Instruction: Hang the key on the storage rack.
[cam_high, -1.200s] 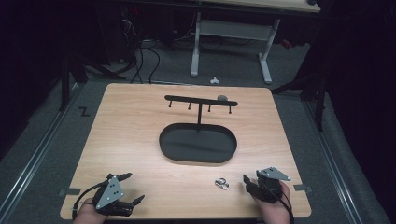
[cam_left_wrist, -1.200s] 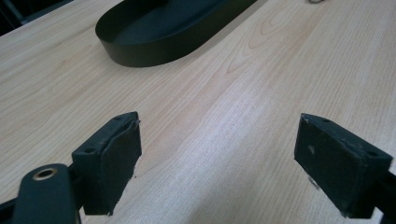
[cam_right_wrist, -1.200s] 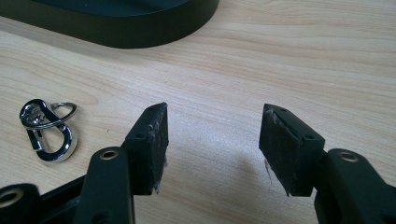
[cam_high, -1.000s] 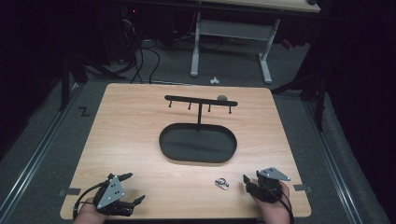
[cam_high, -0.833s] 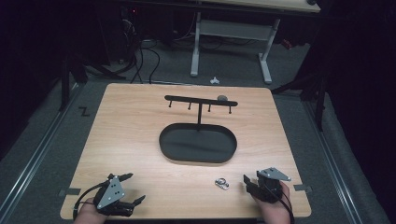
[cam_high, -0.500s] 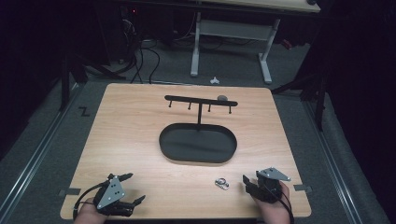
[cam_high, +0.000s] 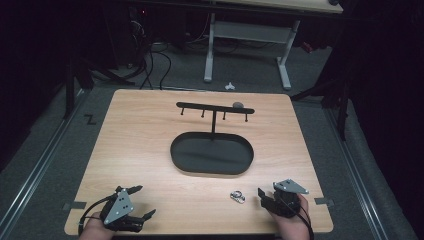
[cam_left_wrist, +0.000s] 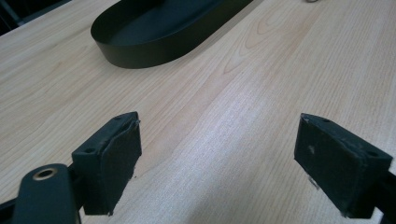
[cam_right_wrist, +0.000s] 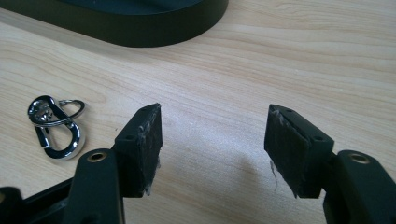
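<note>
Jaws on your right gripper (cam_high: 265, 197) have just been opening and stand spread with nothing but bare table (cam_high: 150, 150) between them. The metal clip (cam_high: 237, 196), a chrome snap hook on a ring, lies flat just to that gripper's left, near the front edge; in the right gripper view it sits beside the left jaw, not between the two. Swing left until the clip is centred, then close on the thicker hook body rather than the thin ring, which would likely slip. Your left gripper (cam_high: 142, 202) rests at the near left, jaws wide apart and empty. The black oval tray (cam_high: 212, 170) at the centre looks empty, and its rack (cam_high: 215, 107) carries nothing on its hooks.
</note>
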